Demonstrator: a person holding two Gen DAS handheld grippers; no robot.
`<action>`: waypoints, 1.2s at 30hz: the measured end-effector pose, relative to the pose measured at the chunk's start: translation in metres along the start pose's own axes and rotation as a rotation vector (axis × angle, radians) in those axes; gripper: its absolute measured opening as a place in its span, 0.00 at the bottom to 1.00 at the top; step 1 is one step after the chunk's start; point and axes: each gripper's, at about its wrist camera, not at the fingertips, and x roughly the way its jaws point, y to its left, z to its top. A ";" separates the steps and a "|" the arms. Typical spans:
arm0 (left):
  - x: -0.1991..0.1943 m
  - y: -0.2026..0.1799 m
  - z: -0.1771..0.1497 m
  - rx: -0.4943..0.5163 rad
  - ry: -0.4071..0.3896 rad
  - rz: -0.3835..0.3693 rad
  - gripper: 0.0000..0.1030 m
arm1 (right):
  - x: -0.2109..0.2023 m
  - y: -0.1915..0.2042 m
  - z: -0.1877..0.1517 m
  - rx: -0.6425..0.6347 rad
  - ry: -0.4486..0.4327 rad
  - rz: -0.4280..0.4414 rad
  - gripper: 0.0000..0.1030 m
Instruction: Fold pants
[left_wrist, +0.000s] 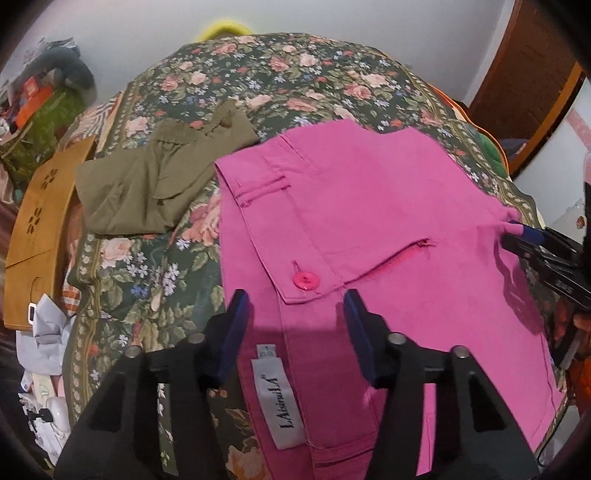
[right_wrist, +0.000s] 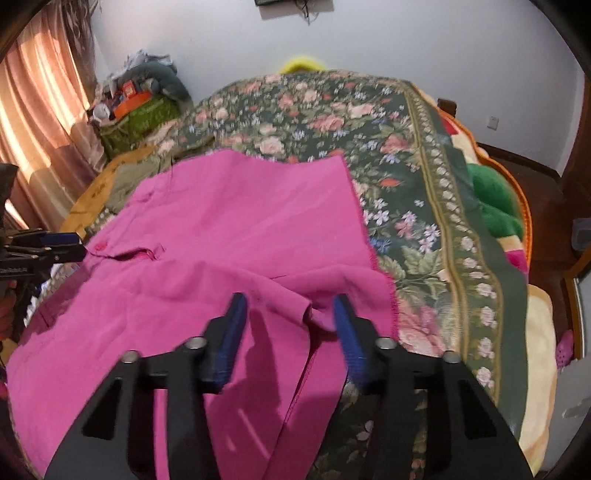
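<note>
1. Your left tongs (left_wrist: 293, 301) stand part-open over the pants (left_wrist: 369, 206), one jaw each side of the waistband flap. No pad presses the cloth, so nothing is held yet.
2. Your right tongs (right_wrist: 290, 306) are also part-open, with a raised pucker of pink cloth between the jaws. The right pad (right_wrist: 345, 325) lies close against that fold; whether it pinches is hard to say, and it looks unheld.
3. The pants lie spread flat on the bed (left_wrist: 295, 74). From the button (left_wrist: 306, 281), the waistband runs away towards the headboard, and the fabric spreads off to the right, towards your right tongs.
4. The relation to watch: the waist end sits directly under your left tongs, just this side of the button, so the left hand is nearer the waistband. The right tongs are well across from the button, at the far edge of the cloth. The pants' length seems to run between your two hands.
5. My judgement: both tongs need to shut on their edges before any lift-and-fold.
6. Writing: the white label (left_wrist: 277, 402), just below the button inside the waistband, reads "LAisiniLA" or similar; the small tag above it is illegible.
7. Left of the button, well apart, lies an olive garment (left_wrist: 155, 181).
</note>
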 end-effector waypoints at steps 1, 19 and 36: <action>0.001 -0.001 -0.001 0.010 0.005 -0.008 0.40 | 0.003 0.000 0.000 -0.001 0.010 -0.001 0.28; 0.031 0.011 -0.014 -0.050 0.035 -0.022 0.33 | 0.014 -0.007 -0.001 0.018 0.033 -0.017 0.05; 0.032 0.011 -0.017 -0.002 0.025 0.038 0.33 | -0.012 -0.020 -0.001 0.033 -0.020 -0.133 0.05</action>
